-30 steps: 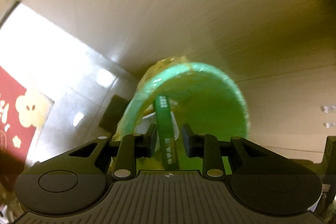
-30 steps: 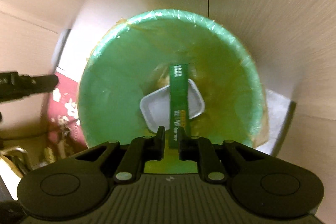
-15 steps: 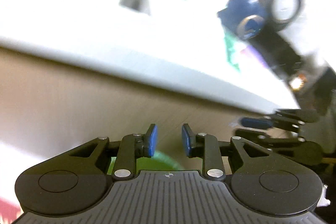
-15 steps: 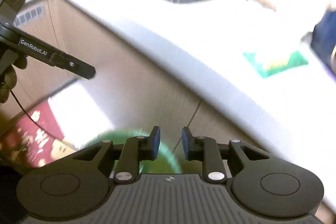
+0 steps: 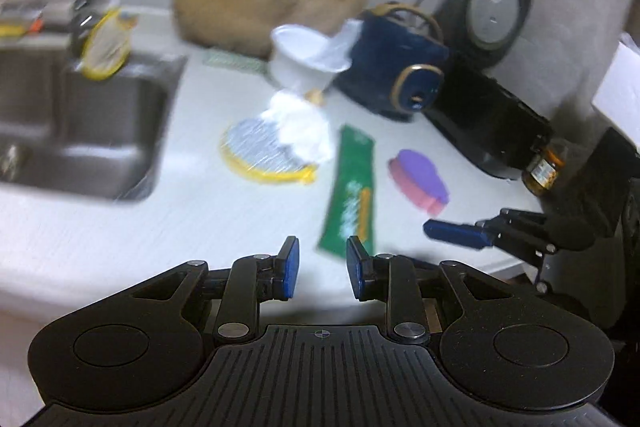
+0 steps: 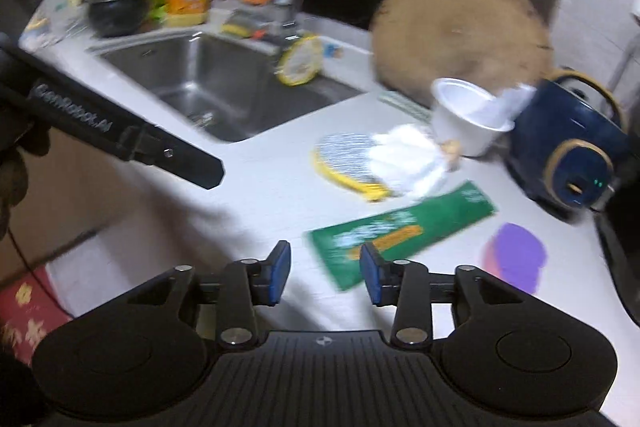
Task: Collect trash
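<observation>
Both the left gripper (image 5: 318, 269) and right gripper (image 6: 324, 273) are hovering with empty jaws parted, the right's having just been opening, while a green wrapper (image 6: 400, 231) is lying flat on the white surface (image 6: 264, 187) beside a crumpled tissue (image 6: 404, 157).

I see white countertop (image 5: 100, 227) | steel sink (image 5: 80, 131) set in at left | lying on it: green wrapper (image 5: 354, 187), yellow-rimmed foil lid (image 5: 256, 151) with crumpled white tissue (image 5: 304, 131) overlapping, tipped white cup (image 5: 304, 59), purple-pink brush (image 5: 420, 181), navy appliance (image 5: 400, 67)
</observation>
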Demonstrator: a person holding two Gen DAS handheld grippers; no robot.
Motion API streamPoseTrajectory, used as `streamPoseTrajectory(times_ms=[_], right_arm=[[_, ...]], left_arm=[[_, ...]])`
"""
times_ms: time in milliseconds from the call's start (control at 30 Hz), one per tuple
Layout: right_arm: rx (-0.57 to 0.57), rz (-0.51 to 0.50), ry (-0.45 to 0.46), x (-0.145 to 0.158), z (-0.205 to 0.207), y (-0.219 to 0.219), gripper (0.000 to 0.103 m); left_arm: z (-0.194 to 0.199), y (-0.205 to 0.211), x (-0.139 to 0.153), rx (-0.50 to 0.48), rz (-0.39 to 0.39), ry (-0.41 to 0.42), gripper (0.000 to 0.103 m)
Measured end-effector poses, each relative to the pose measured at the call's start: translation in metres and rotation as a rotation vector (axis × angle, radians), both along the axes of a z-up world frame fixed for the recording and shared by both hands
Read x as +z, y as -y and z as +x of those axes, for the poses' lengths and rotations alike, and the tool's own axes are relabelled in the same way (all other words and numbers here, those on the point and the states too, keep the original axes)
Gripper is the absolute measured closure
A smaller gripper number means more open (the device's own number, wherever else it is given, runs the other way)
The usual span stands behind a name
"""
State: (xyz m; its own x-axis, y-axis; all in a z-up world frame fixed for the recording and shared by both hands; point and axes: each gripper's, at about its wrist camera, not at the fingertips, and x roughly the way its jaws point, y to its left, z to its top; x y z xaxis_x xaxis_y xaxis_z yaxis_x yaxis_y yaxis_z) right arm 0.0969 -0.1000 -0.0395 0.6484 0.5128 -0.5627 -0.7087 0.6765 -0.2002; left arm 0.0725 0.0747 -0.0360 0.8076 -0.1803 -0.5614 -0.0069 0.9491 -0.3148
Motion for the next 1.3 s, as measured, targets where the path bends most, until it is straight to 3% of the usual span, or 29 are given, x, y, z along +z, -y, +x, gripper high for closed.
streamPoseTrajectory(times_ms=[100, 167, 233, 300, 367, 433, 500, 667, 833, 933, 1067, 1300], right_arm=[[-0.121, 0.059, 0.022, 0.004, 0.028, 0.027, 0.038], [-0.191, 0.081, 0.065, 0.005, 0.045, 0.043, 0.037], [-0.233, 0.068, 0.078, 0.006, 0.06, 0.054, 0.035], [-0.25, 0.075, 0.042, 0.007, 0.074, 0.064, 0.035], [-0.253, 0.112, 0.009, 0.007, 0.085, 0.072, 0.035], [-0.249, 0.133, -0.014, 0.004, 0.095, 0.074, 0.035], [-0.24, 0.141, -0.03, 0.0, 0.103, 0.071, 0.035], [-0.218, 0.143, -0.059, -0.008, 0.112, 0.056, 0.035], [-0.148, 0.155, -0.055, -0.007, 0.123, 0.036, 0.035], [-0.134, 0.174, -0.087, -0.008, 0.137, 0.025, 0.035], [-0.125, 0.203, -0.192, -0.011, 0.168, -0.001, 0.035], [-0.134, 0.198, -0.353, -0.022, 0.233, -0.08, 0.035]], left_arm=[[0.031, 0.02, 0.006, -0.052, 0.03, 0.007, 0.074], [0.055, 0.03, 0.006, -0.068, 0.041, 0.0, 0.072], [0.078, 0.03, 0.004, -0.011, 0.064, -0.012, 0.072], [0.099, 0.019, 0.0, 0.106, 0.078, -0.029, 0.073], [0.114, -0.001, -0.006, 0.219, 0.039, -0.041, 0.073], [0.127, -0.018, -0.01, 0.269, -0.018, -0.046, 0.073], [0.144, -0.024, -0.013, 0.248, -0.047, -0.052, 0.073], [0.18, -0.015, -0.019, 0.201, -0.016, -0.07, 0.073], [0.174, -0.001, -0.026, 0.146, -0.007, -0.093, 0.073], [0.164, -0.008, -0.03, 0.181, -0.014, -0.116, 0.073], [0.141, -0.029, -0.027, 0.287, -0.052, -0.098, 0.073], [0.103, -0.048, -0.021, 0.345, -0.069, -0.101, 0.073]])
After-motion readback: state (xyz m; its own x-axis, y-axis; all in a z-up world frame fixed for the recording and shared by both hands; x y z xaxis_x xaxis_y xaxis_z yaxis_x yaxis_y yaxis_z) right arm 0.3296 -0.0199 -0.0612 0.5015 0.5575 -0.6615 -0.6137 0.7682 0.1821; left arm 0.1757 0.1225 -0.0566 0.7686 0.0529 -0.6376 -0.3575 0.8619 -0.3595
